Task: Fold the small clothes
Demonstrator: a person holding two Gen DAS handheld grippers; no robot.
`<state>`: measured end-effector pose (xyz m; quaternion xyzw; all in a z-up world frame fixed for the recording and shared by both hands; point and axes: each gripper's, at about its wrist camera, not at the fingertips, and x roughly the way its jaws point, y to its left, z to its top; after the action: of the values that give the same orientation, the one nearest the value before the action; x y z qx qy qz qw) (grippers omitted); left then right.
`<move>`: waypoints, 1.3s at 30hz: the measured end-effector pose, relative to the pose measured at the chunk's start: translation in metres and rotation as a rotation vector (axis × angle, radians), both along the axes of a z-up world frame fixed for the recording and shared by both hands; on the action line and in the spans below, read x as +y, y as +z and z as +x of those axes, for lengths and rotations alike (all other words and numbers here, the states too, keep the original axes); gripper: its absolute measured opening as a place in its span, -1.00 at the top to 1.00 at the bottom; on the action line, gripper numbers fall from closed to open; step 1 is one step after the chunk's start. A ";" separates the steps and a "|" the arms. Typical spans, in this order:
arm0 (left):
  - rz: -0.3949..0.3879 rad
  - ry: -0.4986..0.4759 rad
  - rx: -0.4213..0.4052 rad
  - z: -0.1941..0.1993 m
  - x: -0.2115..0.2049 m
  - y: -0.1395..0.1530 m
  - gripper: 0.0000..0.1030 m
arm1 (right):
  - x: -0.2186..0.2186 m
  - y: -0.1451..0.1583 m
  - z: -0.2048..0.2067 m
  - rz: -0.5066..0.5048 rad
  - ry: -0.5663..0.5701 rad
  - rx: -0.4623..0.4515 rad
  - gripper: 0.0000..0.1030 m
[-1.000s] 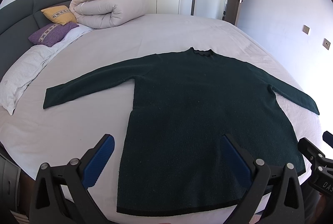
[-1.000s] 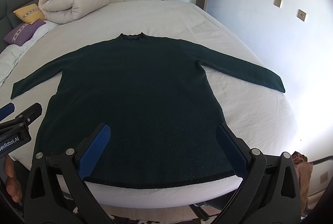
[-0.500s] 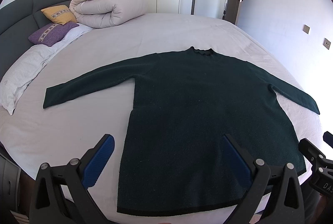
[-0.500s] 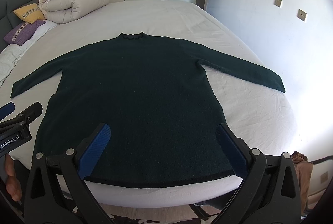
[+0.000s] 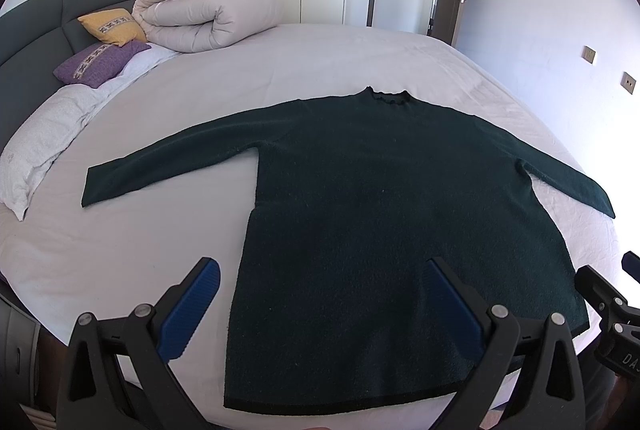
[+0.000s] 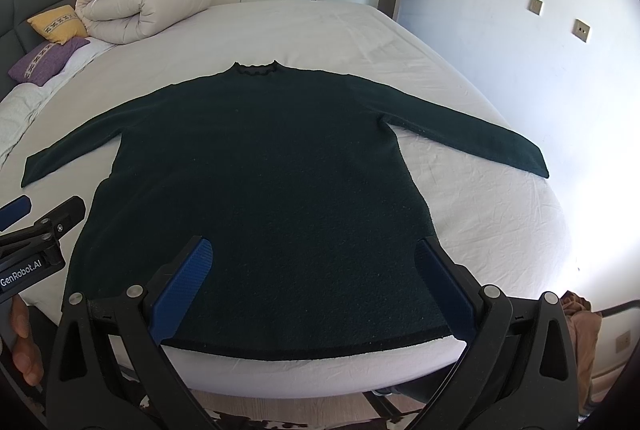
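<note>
A dark green long-sleeved sweater (image 5: pixel 376 214) (image 6: pixel 260 182) lies flat on the white bed, collar away from me, both sleeves spread out sideways, hem at the near edge. My left gripper (image 5: pixel 320 274) hovers open above the hem's left part, blue pads wide apart, holding nothing. My right gripper (image 6: pixel 316 258) hangs open over the hem's right part, also holding nothing. The left gripper (image 6: pixel 36 226) shows at the left edge of the right wrist view, and the right gripper's tip (image 5: pixel 612 294) at the right edge of the left wrist view.
A rolled beige duvet (image 5: pixel 208 18) and yellow (image 5: pixel 112 26) and purple (image 5: pixel 96 62) cushions lie at the headboard, far left. The white bed sheet (image 6: pixel 480 214) surrounds the sweater. A wall runs along the right. A brown cloth (image 6: pixel 580 314) lies on the floor by the bed's right corner.
</note>
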<state>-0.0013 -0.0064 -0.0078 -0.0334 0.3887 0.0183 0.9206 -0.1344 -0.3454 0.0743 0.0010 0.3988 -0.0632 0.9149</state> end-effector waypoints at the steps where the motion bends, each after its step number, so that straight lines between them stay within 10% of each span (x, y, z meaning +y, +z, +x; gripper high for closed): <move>1: 0.001 0.000 0.000 0.000 0.000 0.000 -1.00 | 0.000 0.000 0.000 0.000 0.001 0.001 -1.00; 29: -0.003 -0.004 0.015 0.004 0.004 -0.006 -1.00 | 0.004 -0.004 0.000 -0.005 0.006 0.006 -1.00; 39: -0.131 -0.005 0.038 0.007 0.010 -0.022 -1.00 | -0.019 -0.012 0.017 0.048 0.000 0.020 -1.00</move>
<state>0.0058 0.0039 -0.0300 -0.0924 0.4065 -0.0087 0.9089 -0.1172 -0.3641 0.0622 0.0225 0.4093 -0.0538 0.9106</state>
